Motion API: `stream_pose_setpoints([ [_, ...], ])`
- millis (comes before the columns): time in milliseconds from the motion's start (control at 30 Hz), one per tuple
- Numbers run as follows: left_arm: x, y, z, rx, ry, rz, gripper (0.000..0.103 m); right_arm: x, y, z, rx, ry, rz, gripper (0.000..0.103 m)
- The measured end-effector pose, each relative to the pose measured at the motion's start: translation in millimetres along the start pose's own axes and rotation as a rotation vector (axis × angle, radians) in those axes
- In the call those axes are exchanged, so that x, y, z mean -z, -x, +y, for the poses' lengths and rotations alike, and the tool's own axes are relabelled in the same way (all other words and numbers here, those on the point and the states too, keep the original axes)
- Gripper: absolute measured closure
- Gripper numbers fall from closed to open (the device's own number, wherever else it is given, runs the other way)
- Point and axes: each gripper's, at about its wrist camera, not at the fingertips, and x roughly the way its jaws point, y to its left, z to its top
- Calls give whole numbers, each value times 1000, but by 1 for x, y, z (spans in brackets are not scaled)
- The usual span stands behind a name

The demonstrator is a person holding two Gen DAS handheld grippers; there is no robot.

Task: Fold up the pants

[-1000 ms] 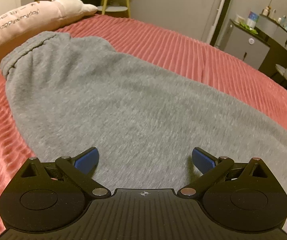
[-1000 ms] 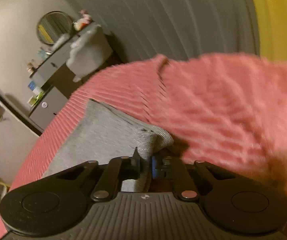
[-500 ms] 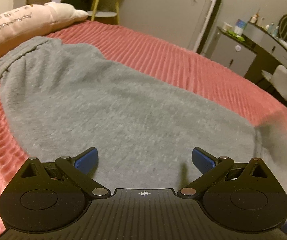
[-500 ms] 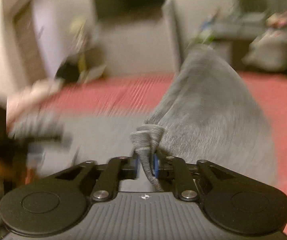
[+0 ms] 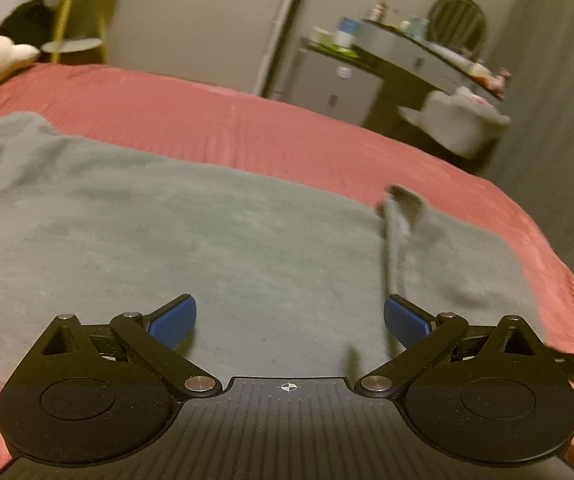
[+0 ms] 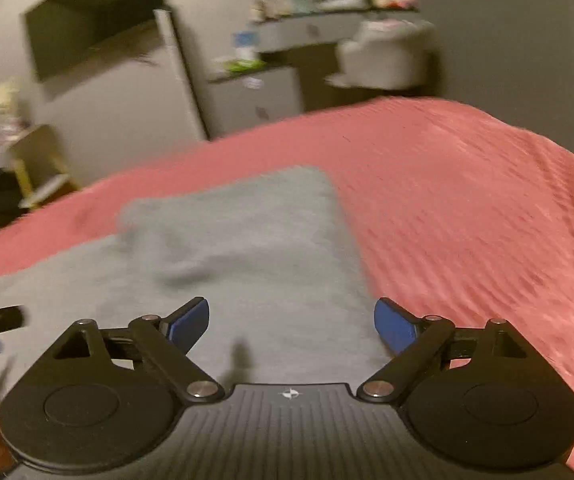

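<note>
The grey pants [image 5: 175, 240] lie flat on the red bed [image 5: 247, 128], long axis running left to right under both tools. The left tool [image 5: 290, 322] hovers over the middle, wide open and empty. The right tool [image 6: 291, 320], equally spread and empty, sits nearer the folded-over cuff end [image 6: 247, 208], likely better placed for the next fold.

Left claw [image 5: 290, 322] and right claw [image 6: 291, 322] both gape wide.
</note>
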Motion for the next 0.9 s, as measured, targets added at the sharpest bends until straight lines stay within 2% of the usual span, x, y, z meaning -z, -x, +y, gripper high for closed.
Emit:
stream_pose_setpoints([
  [100,4,-2,-10,42,-26,24,0,4,-14,0,59,12,52,12],
  [200,7,-8,-22,78,-41,59,0,3,-25,8,96,37,63,5],
  [300,7,-16,-28,125,-32,96,0,3,-25,10,107,64,59,4],
  [433,9,-32,-31,200,43,167,0,4,-27,7,105,52,71,4],
  [633,11,-47,-36,251,87,218,1,5,-34,3,97,37,79,4],
  [667,11,-49,-37,267,94,224,3,5,-36,4,97,37,78,4],
  [767,12,-53,-42,267,95,237,32,6,-37,4,99,38,76,4],
  [833,13,-54,-44,255,85,239,38,6,-37,6,102,43,72,4],
  [867,14,-53,-44,257,77,236,46,6,-37,7,104,47,68,4],
  [900,13,-51,-45,258,74,231,61,6,-37,8,108,54,65,4],
])
